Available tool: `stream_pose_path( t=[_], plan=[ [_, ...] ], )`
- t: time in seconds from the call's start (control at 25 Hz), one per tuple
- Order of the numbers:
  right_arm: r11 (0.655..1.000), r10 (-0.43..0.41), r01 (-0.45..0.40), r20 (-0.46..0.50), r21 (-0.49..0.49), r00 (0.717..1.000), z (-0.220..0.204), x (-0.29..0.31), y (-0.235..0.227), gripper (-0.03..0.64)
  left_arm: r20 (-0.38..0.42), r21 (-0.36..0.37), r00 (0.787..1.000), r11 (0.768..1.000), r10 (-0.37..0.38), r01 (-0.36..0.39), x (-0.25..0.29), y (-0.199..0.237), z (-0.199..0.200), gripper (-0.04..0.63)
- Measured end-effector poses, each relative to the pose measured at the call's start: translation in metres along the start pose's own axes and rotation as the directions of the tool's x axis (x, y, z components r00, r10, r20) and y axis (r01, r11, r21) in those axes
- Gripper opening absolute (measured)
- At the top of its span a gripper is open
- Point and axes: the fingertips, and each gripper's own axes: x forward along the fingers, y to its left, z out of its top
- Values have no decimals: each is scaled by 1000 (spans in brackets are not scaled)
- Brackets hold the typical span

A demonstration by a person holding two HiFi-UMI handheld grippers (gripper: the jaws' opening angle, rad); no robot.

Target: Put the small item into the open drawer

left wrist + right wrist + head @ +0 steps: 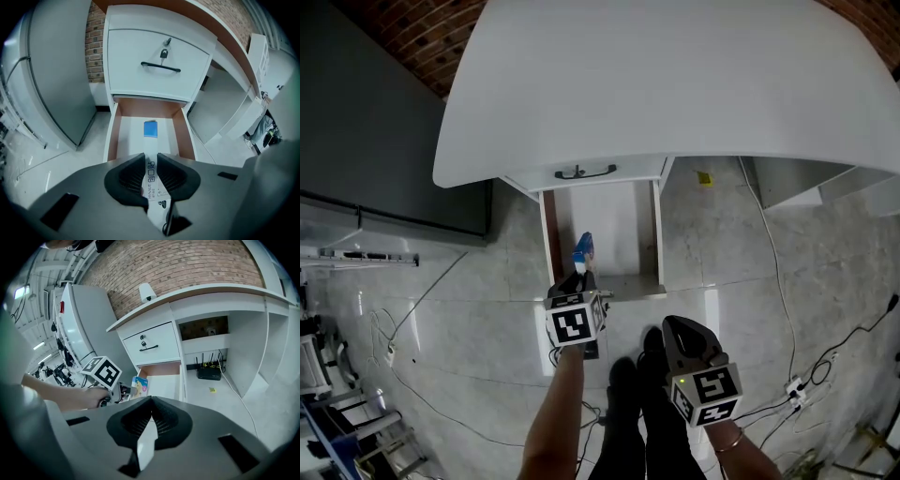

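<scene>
light: bright; even | glare: pale patches on glossy floor point(712, 309) | edges: fisheye bend; dark corners in gripper views

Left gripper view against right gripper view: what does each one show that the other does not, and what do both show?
Only the left gripper view: the left gripper closed on the packet, seen from close by, with its print. Only the right gripper view: the hand holding that gripper, a router, a yellow scrap on the floor. Both: the packet, the open drawer, the black handle above it.
</scene>
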Motion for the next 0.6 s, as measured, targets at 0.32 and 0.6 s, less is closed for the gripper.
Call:
stream_pose_path(
  t=[0.32,0.6],
  plan=[
    [1000,12,-12,-17,4,1000,-10,19,-4,8,-85,20,995,998,58,-57,37,17,-15,92],
    [1000,12,-11,-25,7,1000,-16,29,-10,8,-136,10,990,999,38,-37,65,12,-22,92]
  ],
)
